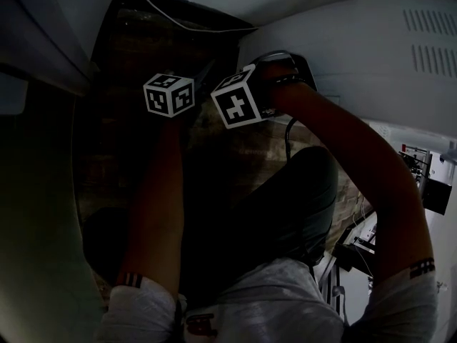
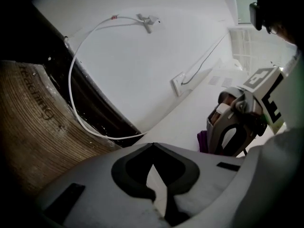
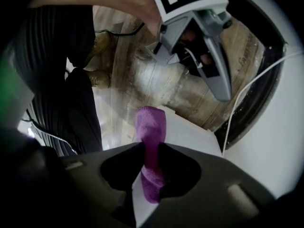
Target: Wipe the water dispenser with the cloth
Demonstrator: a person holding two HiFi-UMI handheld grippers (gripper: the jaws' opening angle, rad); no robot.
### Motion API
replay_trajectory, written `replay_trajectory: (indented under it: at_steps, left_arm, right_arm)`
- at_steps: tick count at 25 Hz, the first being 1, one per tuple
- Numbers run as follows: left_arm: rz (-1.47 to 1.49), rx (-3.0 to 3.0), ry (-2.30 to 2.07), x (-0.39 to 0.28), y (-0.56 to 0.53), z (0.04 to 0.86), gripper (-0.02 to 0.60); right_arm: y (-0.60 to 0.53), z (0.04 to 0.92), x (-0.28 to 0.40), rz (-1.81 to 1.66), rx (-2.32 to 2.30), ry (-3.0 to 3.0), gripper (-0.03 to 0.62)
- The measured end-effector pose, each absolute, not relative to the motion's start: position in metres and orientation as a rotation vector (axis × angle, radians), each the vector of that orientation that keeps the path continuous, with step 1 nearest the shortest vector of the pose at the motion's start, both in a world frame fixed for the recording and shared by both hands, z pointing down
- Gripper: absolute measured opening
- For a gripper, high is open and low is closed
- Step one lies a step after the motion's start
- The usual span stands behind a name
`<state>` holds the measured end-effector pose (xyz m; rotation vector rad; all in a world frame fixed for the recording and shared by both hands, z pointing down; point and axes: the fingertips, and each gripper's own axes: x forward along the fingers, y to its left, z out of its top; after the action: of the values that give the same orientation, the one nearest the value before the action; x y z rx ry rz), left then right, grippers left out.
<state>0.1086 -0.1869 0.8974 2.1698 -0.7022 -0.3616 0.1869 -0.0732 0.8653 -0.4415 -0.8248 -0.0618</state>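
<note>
My right gripper has its jaws clamped on the purple cloth. The cloth runs up between them and sticks out past the tips, over the white panel of the water dispenser. I cannot tell whether it presses on the panel. My left gripper has its jaws drawn together at the tips with nothing between them, and it points at the same white panel from just beside the right one.

From the left gripper view, the cloth shows as a small purple patch at the dispenser's surface, tucked under the right gripper. In the dim head view the two marker cubes, left and right, sit close together at the dispenser's edge. The vent slots lie on the dispenser's far side from them.

Beside the dispenser a thin white cable loops across a dark strip, and the wooden floor spreads out beyond it.
</note>
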Motion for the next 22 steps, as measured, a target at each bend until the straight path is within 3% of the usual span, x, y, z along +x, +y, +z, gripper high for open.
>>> replay_trajectory:
  at_steps: [15, 22]
  left_arm:
    - [-0.446, 2.141, -0.727, 0.065, -0.188, 0.888, -0.002]
    - [-0.435, 2.148, -0.703, 0.067, -0.177, 0.886, -0.002]
  right_arm:
    - [-0.255, 0.89, 0.174, -0.356, -0.032, -0.863, 0.092]
    - [-0.284, 0.934, 0.186, -0.34, 0.008, -0.84, 0.092]
